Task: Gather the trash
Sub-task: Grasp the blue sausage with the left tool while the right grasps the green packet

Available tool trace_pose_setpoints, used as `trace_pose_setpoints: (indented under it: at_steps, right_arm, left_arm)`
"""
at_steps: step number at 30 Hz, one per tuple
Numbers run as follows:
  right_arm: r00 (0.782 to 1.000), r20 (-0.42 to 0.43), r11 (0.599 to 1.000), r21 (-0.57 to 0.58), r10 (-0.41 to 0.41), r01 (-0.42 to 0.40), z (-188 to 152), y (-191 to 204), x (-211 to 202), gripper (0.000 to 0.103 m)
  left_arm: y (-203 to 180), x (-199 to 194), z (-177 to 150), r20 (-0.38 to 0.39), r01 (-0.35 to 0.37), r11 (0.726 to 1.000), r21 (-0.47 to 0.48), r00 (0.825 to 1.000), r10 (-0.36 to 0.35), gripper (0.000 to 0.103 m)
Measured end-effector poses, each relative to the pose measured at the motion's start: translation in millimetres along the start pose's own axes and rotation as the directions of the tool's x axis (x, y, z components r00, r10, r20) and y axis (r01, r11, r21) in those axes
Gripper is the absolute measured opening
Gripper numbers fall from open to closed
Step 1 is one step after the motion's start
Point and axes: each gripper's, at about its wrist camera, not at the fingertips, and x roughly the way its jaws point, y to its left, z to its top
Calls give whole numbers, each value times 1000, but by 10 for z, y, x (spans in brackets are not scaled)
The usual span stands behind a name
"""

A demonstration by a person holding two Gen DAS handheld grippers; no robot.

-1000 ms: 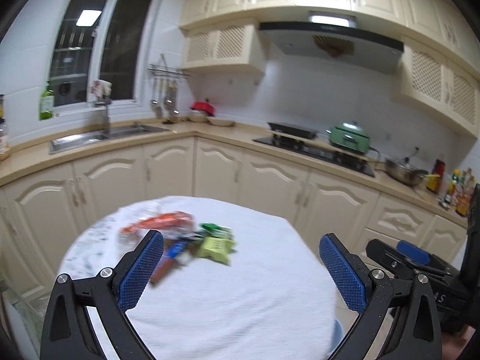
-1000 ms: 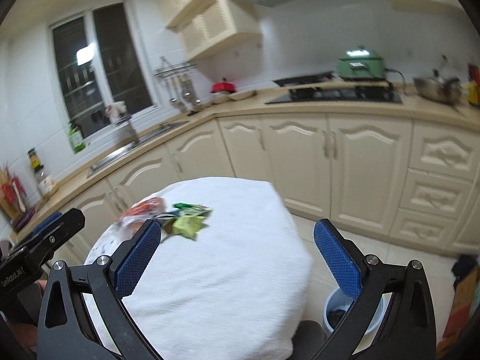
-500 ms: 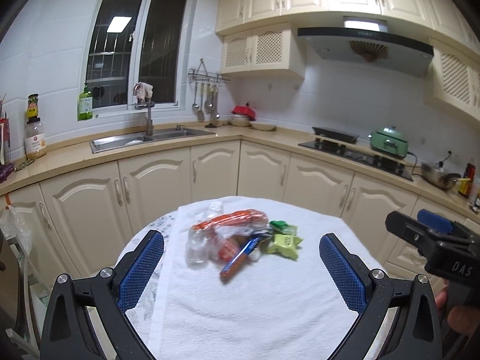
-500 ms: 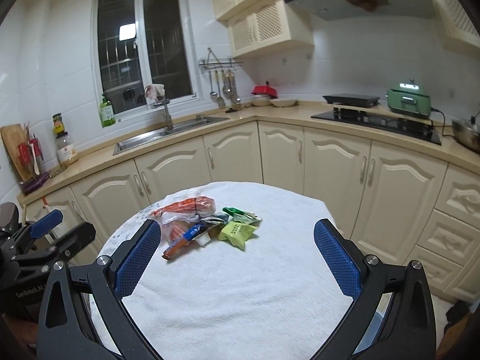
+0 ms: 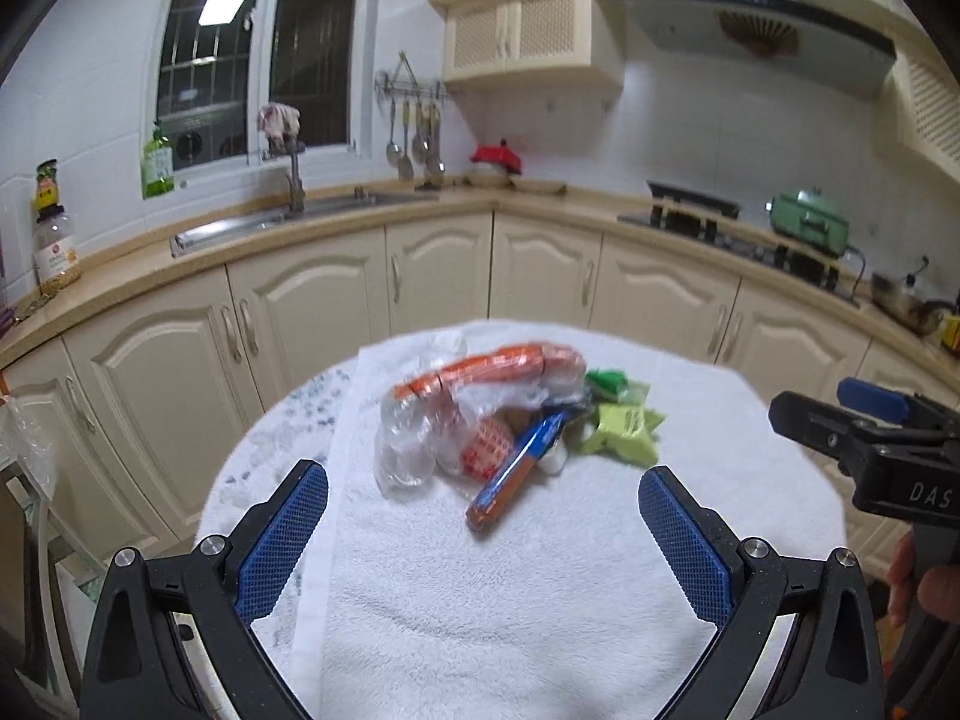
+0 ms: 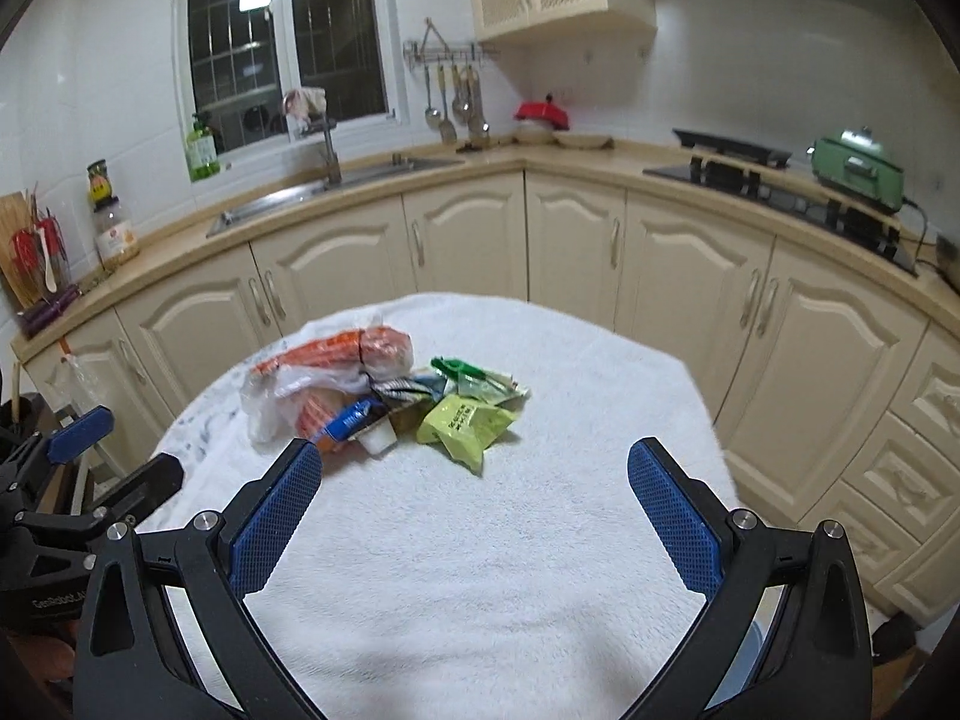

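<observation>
A small heap of trash lies at the far middle of a round table under a white towel (image 5: 528, 600) (image 6: 480, 540). In it are an orange-and-clear plastic bag (image 5: 480, 378) (image 6: 336, 354), a blue-and-orange wrapper (image 5: 516, 468) (image 6: 351, 417), a light green packet (image 5: 624, 426) (image 6: 465, 426) and a dark green wrapper (image 5: 606, 381) (image 6: 474, 375). My left gripper (image 5: 483, 540) hangs open above the near towel, short of the heap. My right gripper (image 6: 474, 516) is open too, nothing between its fingers, also short of the heap.
Cream cabinets and a counter with a sink (image 5: 252, 222) (image 6: 312, 195), a hob (image 5: 720, 216) and a green pot (image 6: 855, 165) curve behind the table. A blue-rimmed bin (image 6: 747, 654) shows on the floor by the table's right edge. A hand (image 5: 918, 576) holds the right gripper.
Both views have swung from the right to face the table squarely, and both grippers have come closer to the heap. Both stay open.
</observation>
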Motion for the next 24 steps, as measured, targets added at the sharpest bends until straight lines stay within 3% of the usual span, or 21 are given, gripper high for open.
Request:
trace_pose_setpoints:
  at_steps: [11,15,18,20,22,24]
  right_arm:
    - [989,-147,1000,-8,14,-15,3,-144,899,103]
    - [976,-218,1000,-20,15,-19,-10,-150,1293,96]
    - [966,-256,999,-10,31,-34,-7,-147,1518,92]
    - [960,-276,999,-7,48,-52,10,-114,1659,88]
    - [954,-298,998,-23,44,-53,14,-74,1780,79]
    - [948,-315,998,-26,53,-64,0,-55,1859,64]
  left_arm:
    - [-43,1038,205,-153,2,996,85,988,11,101]
    - [30,1379,322,-210,29,996,82,978,-11,98]
    - [63,1627,424,-253,53,995,86,967,-30,79]
    - [66,1804,493,-293,69,994,89,955,-40,52]
    - [69,1921,548,-310,64,993,101,950,-29,51]
    - [97,1978,616,-308,52,993,106,951,-17,41]
